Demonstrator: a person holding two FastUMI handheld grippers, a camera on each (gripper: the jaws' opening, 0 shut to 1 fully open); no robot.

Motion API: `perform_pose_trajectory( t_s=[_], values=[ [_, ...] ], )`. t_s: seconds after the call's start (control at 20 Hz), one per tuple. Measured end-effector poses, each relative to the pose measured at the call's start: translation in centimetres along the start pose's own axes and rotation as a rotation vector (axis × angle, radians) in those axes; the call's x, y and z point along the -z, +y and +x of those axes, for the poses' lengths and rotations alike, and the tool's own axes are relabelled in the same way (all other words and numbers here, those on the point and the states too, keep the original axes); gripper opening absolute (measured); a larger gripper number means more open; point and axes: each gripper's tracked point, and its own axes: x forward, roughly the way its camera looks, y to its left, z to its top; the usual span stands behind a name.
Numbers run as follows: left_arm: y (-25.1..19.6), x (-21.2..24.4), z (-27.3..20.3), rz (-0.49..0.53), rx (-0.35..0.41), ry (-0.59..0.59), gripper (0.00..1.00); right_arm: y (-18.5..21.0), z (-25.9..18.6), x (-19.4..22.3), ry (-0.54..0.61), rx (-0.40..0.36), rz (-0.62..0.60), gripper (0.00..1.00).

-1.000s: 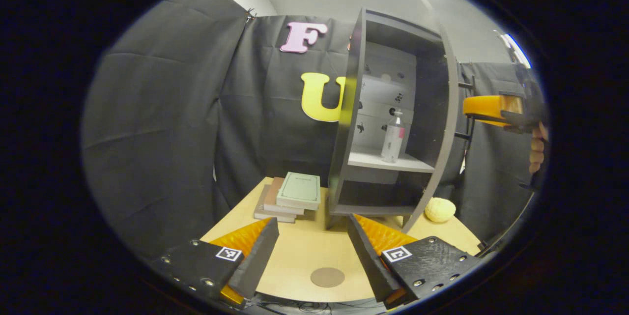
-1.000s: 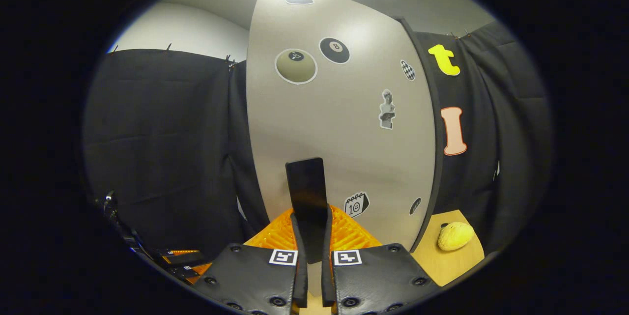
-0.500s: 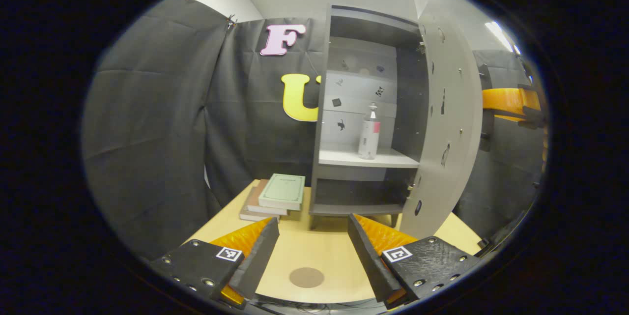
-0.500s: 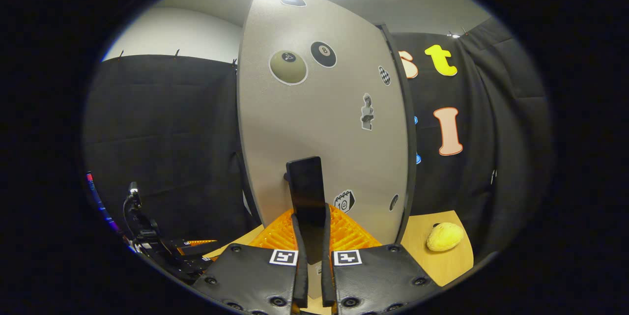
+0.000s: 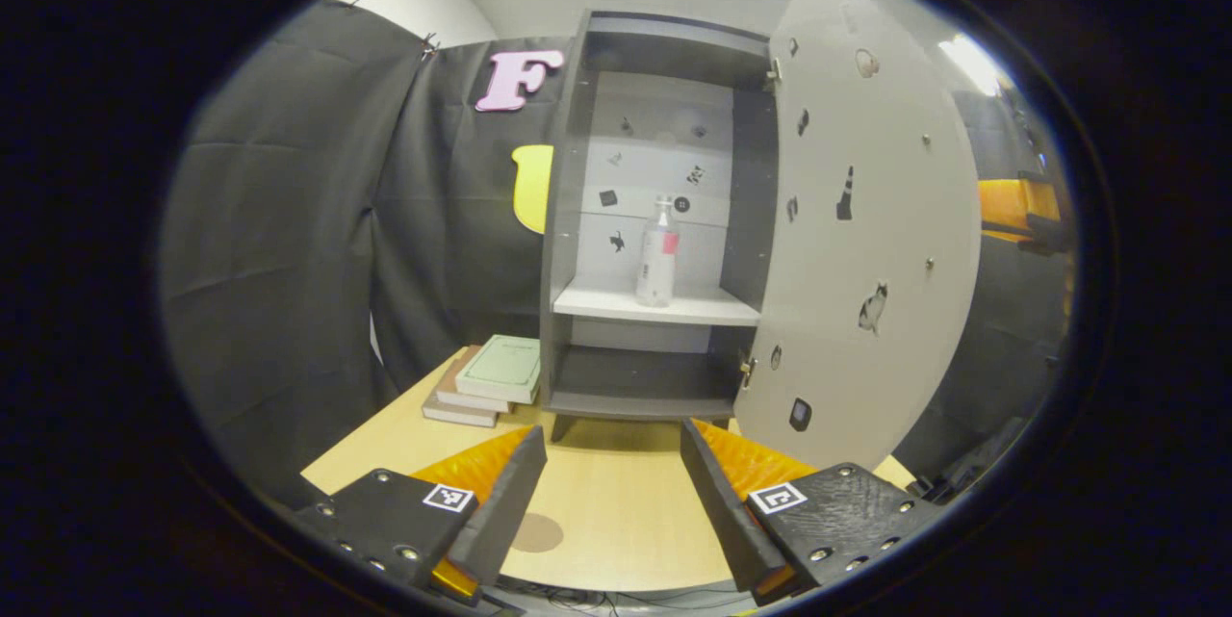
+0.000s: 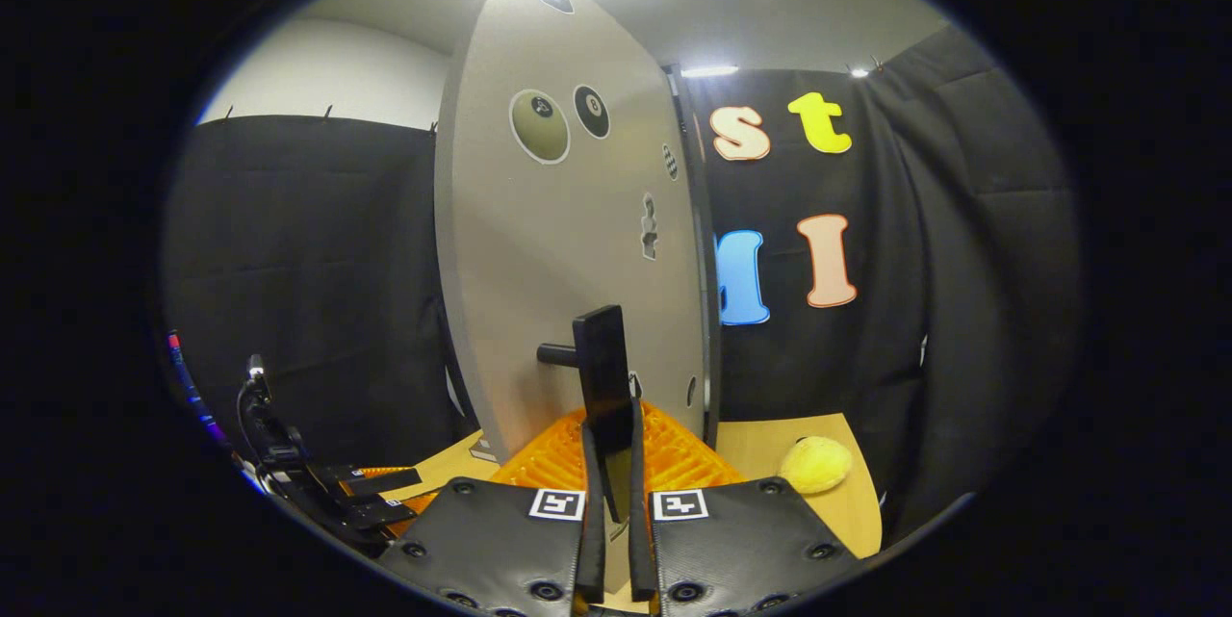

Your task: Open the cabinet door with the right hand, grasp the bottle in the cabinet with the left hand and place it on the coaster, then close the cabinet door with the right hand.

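A grey cabinet [image 5: 568, 213] stands on the wooden table with its door [image 5: 866, 242] swung wide to the right. On its white shelf a clear bottle [image 5: 656, 251] with a pink label stands upright. A round brown coaster [image 5: 536, 532] lies on the table near my left gripper [image 5: 606, 492], which hovers open and well short of the cabinet. In the right gripper view, my right gripper [image 6: 613, 439] is shut on the door's black handle [image 6: 603, 367], against the door's outer face [image 6: 558, 242]. Past the door edge, the right gripper [image 5: 1015, 208] shows orange.
A stack of books [image 5: 491, 376] lies left of the cabinet. A yellow rounded object [image 6: 815, 464] sits on the table [image 5: 616, 501] behind the door. The left gripper [image 6: 337, 492] shows low at the left of the right gripper view.
The door has swung further open with the right gripper on its handle. The left gripper has shifted so the cabinet interior now faces it squarely; the coaster sits further left in its view.
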Motion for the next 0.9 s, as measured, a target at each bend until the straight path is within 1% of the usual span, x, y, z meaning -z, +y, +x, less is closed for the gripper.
perform_pose_trajectory(
  t_s=[0.05,0.1,0.15,0.2,0.25,0.3,0.35,0.5,0.6,0.7,0.75,0.8,0.85,0.9],
  values=[
    [-0.6,0.1,0.1,0.002,0.009,-0.001,0.85,-0.6,-0.1,0.0,-0.001,0.022,-0.005,0.10],
    [-1.1,-0.1,0.1,0.008,0.017,-0.004,0.85,-1.3,0.1,-0.1,-0.009,0.045,-0.001,0.12],
    [-1.4,0.0,0.1,0.019,0.021,-0.005,0.85,-2.0,0.4,0.0,-0.011,0.082,0.009,0.11],
    [-1.8,-0.1,0.2,0.034,0.024,-0.005,0.85,-2.4,0.4,-0.2,-0.020,0.092,0.026,0.00],
    [-2.5,-0.1,0.3,0.048,0.027,-0.004,0.85,-1.7,0.1,-0.1,-0.017,0.067,0.049,0.04],
    [-2.9,-0.3,0.7,0.055,0.034,-0.002,0.85,-1.5,-0.1,0.0,-0.015,0.053,0.074,0.04],
    [-3.1,-0.4,1.2,0.057,0.047,-0.002,0.85,-1.3,-0.3,-0.1,-0.027,0.056,0.076,0.04],
    [-3.3,-2.0,3.7,0.062,0.085,-0.012,0.85,-2.8,-0.1,-0.4,-0.039,0.102,-0.001,0.04],
    [-3.1,-3.0,6.3,0.067,0.117,-0.017,0.85,-3.0,-0.3,-0.2,-0.028,0.108,0.004,0.04],
    [-3.1,-4.1,8.9,0.077,0.145,-0.030,0.85,-2.6,-1.5,0.4,-0.014,0.112,0.022,0.04],
    [-3.1,-4.8,10.1,0.082,0.160,-0.038,0.88,-2.6,-2.0,0.7,-0.011,0.124,0.028,0.04],
    [-3.1,-5.5,11.3,0.091,0.176,-0.048,0.85,-2.5,-3.0,1.1,0.001,0.148,0.047,0.04],
    [-2.7,-6.3,12.7,0.105,0.188,-0.061,0.88,-2.7,-3.7,1.5,0.018,0.182,0.073,0.06],
    [-2.6,-7.3,14.0,0.121,0.201,-0.075,0.88,-2.9,-4.5,1.9,0.036,0.214,0.103,0.05]
  ],
)
